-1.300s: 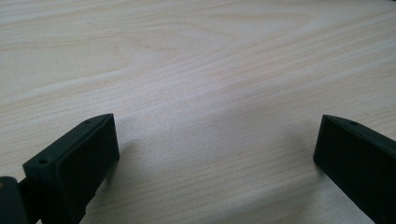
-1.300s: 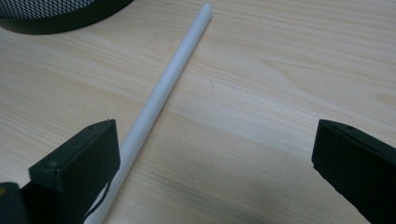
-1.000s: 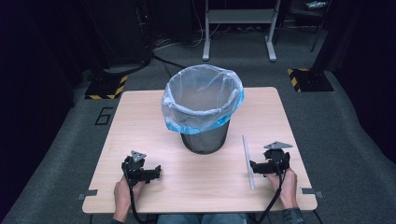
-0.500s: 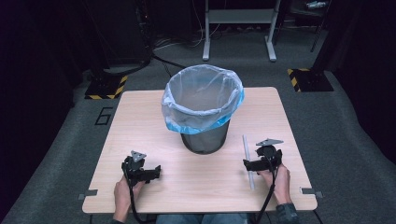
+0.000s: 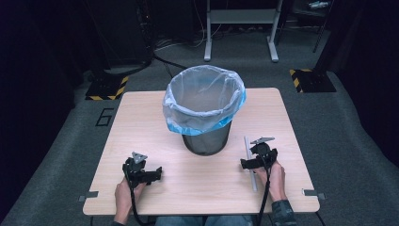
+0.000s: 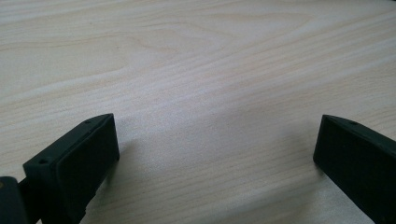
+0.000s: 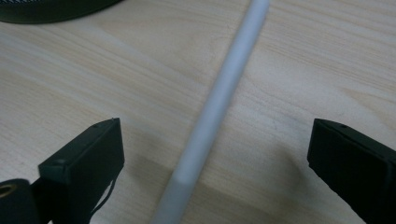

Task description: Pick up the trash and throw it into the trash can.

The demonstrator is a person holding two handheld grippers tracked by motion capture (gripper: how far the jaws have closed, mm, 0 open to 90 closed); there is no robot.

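High view: rod (image 5: 250, 162) lengthwise toward bin (image 5: 205, 112).

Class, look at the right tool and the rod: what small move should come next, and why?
Probably close the right tool on the thin pale grey rod. Its jaws stand open on either side of the rod, which lies flat on the light wooden table, not yet gripped.

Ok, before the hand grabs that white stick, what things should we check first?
1. Right gripper open wide: ok.
2. White stick lies between its jaws: ok.
3. Stick flat on the table, nothing on top: ok.
4. Bin upright, its bag open: ok.
5. Left gripper open over bare wood, out of the way: ok.
6. Jaws low enough to pinch the stick: cannot tell.
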